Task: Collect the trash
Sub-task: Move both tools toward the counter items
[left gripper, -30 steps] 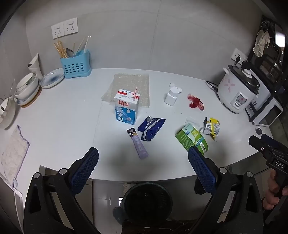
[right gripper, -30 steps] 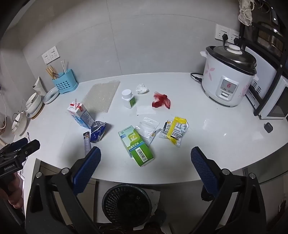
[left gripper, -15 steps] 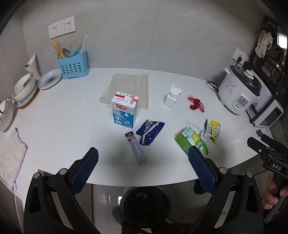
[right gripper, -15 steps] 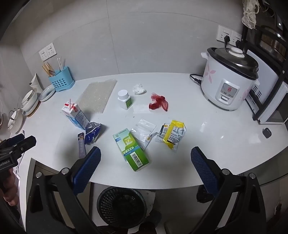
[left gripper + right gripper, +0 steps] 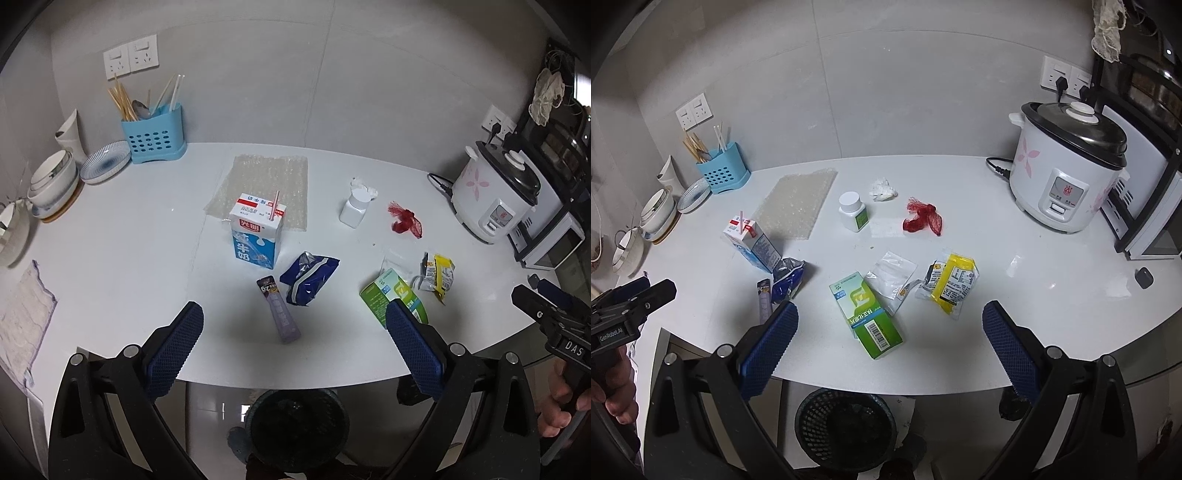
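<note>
Trash lies scattered on the white counter (image 5: 122,236): a blue milk carton (image 5: 256,231) with a straw, a dark blue wrapper (image 5: 309,278), a purple sachet (image 5: 279,315), a green box (image 5: 866,315), a yellow packet (image 5: 950,282), a clear bag (image 5: 892,273), red netting (image 5: 922,220), a white bottle (image 5: 853,212) and a crumpled tissue (image 5: 884,189). A black mesh bin (image 5: 846,426) stands on the floor below the counter's front edge. My left gripper (image 5: 293,343) hangs open over the front edge, near the sachet. My right gripper (image 5: 890,341) is open above the green box.
A rice cooker (image 5: 1067,168) and a shelf with a microwave stand at the right. A blue utensil holder (image 5: 152,134), plates and bowls (image 5: 53,181) sit at the back left. A sheet of bubble wrap (image 5: 264,186) lies mid-counter. A cloth (image 5: 22,317) hangs at the left edge.
Both grippers have shifted slightly relative to the counter; the counter items sit a little differently in each view. Nothing has been grasped and no item has moved.
</note>
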The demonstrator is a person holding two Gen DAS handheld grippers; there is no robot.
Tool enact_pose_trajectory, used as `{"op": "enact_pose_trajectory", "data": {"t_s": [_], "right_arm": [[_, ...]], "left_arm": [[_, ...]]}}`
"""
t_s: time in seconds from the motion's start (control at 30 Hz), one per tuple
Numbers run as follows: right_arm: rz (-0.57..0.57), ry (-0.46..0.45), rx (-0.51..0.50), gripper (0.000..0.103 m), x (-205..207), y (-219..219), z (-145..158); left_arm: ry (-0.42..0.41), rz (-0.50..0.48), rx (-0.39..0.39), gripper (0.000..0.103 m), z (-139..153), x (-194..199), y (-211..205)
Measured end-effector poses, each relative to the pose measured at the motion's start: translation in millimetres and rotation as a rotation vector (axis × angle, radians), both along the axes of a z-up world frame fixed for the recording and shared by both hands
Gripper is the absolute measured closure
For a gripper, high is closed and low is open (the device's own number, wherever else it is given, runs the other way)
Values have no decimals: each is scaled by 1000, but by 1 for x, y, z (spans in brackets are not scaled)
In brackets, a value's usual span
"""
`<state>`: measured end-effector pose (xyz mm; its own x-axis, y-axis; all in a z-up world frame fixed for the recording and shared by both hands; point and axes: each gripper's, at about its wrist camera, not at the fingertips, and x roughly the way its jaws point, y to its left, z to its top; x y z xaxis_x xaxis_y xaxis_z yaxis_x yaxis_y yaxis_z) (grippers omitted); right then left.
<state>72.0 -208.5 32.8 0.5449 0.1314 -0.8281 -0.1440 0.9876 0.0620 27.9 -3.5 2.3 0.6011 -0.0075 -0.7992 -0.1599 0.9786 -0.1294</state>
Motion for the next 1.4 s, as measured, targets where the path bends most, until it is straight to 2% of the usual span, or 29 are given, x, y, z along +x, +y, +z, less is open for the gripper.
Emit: {"op": "enact_pose_trajectory", "data": {"t_s": [0.43,0.83,1.1,1.4], "right_arm": [[-21,-15,11,7,-12,-8,12],[-31,-35,31,7,-20,-9,26],[-45,-66,52,7,-25,-8,41],[-58,-37,59,7,-27,-9,34]], "left_arm": [[22,-6,-23,6,-1,-9,-2],[15,-25,-6,6,6,-16,-9],[-34,-28,14,6,19,-24,-9],[-17,-29,-2,6,14,-24,-4]]}}
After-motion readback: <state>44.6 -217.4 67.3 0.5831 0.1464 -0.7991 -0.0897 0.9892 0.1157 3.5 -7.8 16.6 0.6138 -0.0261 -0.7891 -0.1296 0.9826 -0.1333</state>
